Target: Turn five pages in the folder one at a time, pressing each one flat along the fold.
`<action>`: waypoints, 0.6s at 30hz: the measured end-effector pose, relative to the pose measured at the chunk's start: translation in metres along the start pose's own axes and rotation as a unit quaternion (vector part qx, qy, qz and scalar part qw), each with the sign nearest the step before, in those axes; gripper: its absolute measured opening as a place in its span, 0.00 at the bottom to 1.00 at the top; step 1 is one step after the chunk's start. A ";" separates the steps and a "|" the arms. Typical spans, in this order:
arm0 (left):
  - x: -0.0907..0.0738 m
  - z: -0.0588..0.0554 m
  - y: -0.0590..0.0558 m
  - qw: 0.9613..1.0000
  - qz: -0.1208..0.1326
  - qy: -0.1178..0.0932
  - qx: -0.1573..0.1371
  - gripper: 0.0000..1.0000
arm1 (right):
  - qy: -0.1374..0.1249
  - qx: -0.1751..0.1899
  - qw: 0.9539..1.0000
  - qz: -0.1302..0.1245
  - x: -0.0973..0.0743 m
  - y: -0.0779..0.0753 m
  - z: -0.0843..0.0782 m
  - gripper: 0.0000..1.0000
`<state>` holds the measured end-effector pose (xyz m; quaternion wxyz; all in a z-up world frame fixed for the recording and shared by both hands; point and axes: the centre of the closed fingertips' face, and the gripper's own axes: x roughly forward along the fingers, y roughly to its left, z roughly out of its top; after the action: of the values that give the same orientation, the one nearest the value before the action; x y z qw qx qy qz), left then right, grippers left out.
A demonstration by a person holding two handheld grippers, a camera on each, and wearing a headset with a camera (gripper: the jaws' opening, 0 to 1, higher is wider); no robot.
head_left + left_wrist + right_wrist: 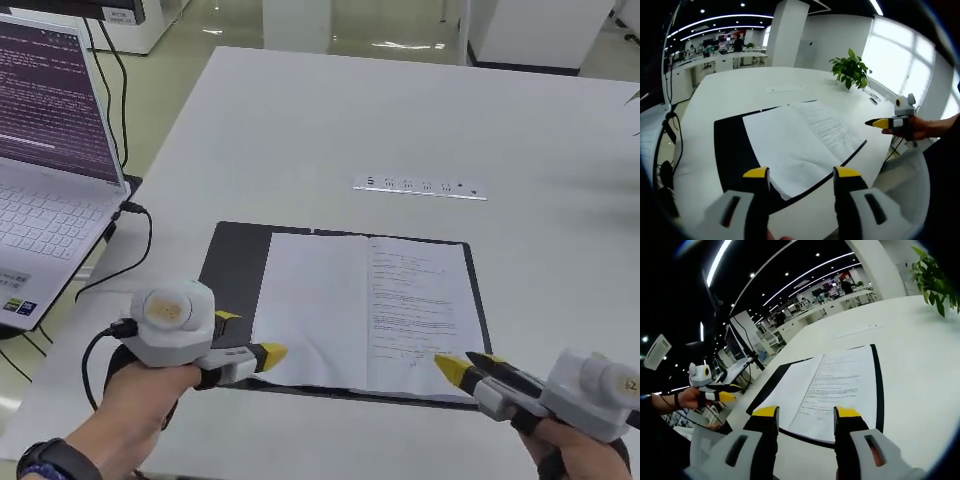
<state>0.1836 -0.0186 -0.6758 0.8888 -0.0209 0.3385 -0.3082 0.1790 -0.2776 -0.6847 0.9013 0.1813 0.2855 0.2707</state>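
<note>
While the black folder [234, 266] lies open and flat on the white tabletop [300, 130], both claws are held at its near edge, one at each lower corner. The left page [312, 305] is blank white and the right page [420, 305] carries printed lines of text; the two meet at the fold in the middle, and a strip of the dark cover shows to the left of the blank page. The left claw [250, 336] is at the lower left corner of the blank page, with its yellow tips just beside the paper; I cannot tell if they touch it. In the left gripper view its jaws stand apart, and the corner of the page is seen between them. The right claw [470, 364] is at the lower right corner of the printed page, and its tips point toward the page's bottom edge. In the right gripper view its jaws also stand apart, with the near edge of the folder between them. A hand holds each claw from below. On the far side of the folder, well apart from it, a white socket strip [420, 187] lies on the tabletop. An open laptop [50, 180] stands to the left with its screen lit, and a black cable [140, 250] runs from it. A green plant [850, 70] stands at the far end of the tabletop.
</note>
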 end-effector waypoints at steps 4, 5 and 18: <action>-0.011 0.000 0.004 1.000 0.001 -0.002 0.003 0.53 | -0.018 -0.004 1.000 -0.016 -0.014 -0.004 0.009 0.44; -0.015 0.001 0.005 1.000 -0.001 -0.005 -0.001 0.54 | -0.016 -0.015 0.999 -0.023 -0.019 -0.005 0.010 0.45; -0.048 0.003 0.019 0.999 0.020 -0.025 0.005 0.59 | 0.006 -0.085 0.995 -0.052 -0.058 -0.006 0.008 0.53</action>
<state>0.1672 0.0236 -0.6499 0.9032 -0.0169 0.3148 -0.2911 0.1456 -0.3179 -0.6572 0.9246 0.0868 0.2759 0.2479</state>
